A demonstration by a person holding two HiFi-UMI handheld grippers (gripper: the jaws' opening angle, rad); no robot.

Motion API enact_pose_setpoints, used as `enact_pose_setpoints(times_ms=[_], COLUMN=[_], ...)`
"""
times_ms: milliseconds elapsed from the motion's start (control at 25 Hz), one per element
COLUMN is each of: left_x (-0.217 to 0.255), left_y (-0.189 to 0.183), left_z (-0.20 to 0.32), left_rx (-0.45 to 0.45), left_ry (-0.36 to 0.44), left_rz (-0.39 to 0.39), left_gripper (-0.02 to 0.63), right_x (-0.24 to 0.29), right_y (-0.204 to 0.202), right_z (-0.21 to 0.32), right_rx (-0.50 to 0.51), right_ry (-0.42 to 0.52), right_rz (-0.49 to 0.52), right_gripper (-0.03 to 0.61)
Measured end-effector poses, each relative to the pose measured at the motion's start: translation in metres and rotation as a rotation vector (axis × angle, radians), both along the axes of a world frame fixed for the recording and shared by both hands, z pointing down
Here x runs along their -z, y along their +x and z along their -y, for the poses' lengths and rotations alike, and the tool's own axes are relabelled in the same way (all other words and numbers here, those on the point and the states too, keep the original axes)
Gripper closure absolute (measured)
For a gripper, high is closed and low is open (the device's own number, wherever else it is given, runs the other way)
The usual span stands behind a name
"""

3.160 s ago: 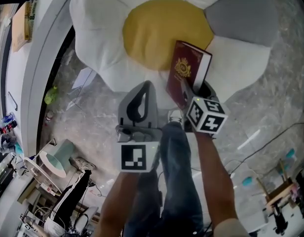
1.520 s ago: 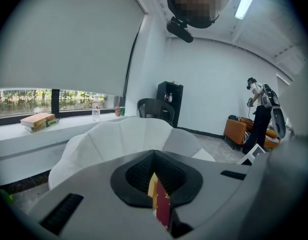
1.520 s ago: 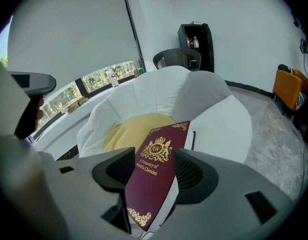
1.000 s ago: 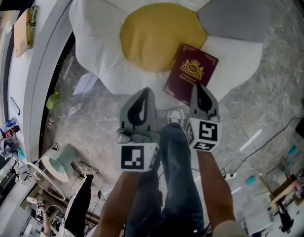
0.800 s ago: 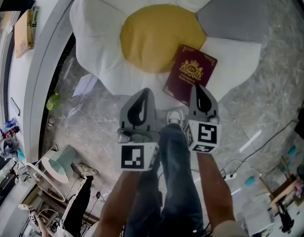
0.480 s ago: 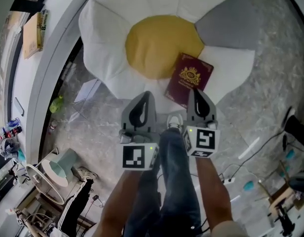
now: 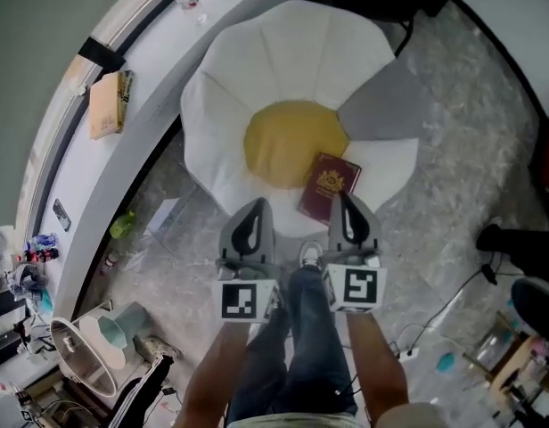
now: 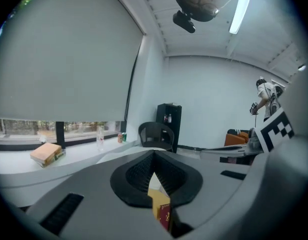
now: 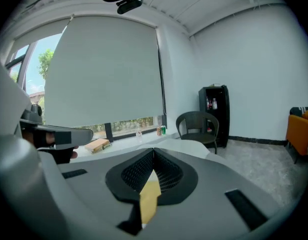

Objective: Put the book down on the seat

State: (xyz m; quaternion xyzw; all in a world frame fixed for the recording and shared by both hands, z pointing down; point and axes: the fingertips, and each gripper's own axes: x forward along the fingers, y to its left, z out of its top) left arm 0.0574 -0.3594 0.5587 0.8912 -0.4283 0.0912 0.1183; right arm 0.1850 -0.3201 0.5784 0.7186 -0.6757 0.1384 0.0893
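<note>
We are holding the left hand-held gripper [image 7: 255, 205] and right hand-held gripper [image 7: 344, 197] clenched, empty; the book [image 7: 329, 186] is lying on the seat [image 7: 283, 61], probably stiff and light; best pinched at an edge.

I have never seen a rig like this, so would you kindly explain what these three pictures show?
No robot arm here: a person holds a two-jaw gripper in each hand. One picture comes from a camera on the person's head, looking down at the left gripper and right gripper. The other two come from cameras riding on the grippers, looking along their jaws into the room. On the floor stands a flower-shaped seat, mostly white with a yellow centre, and a dark red book lies on it. Both grippers' jaws are together and hold nothing.
</note>
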Motion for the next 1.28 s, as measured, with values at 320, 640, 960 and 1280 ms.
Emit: enact_pose_setpoints(times_ms=[320, 640, 960, 1280], left_x=[0.145, 0.260, 0.322, 0.353], left_y=[-0.038, -0.087, -0.132, -0.138], left_z=[-0.027, -0.080, -0.092, -0.122], left_rx=[-0.002, -0.072, -0.055, -0.063], left_ry=[0.132, 0.225, 0.284, 0.326], left_rz=[-0.058, -0.078, -0.070, -0.071], left_gripper=[0.609, 0.607, 0.609, 0.609], right_x=[0.155, 0.283, 0.357, 0.398], right_y=[-0.034, -0.080, -0.138, -0.147], right_z=[-0.026, -0.076, -0.106, -0.143], right_rx=[0.008, -0.033, 0.007, 0.008], right_ry=[0.131, 0.199, 0.252, 0.301], right_rz=[-0.051, -0.120, -0.114, -0.125], right_gripper=[0.574, 0.574, 0.574, 0.574])
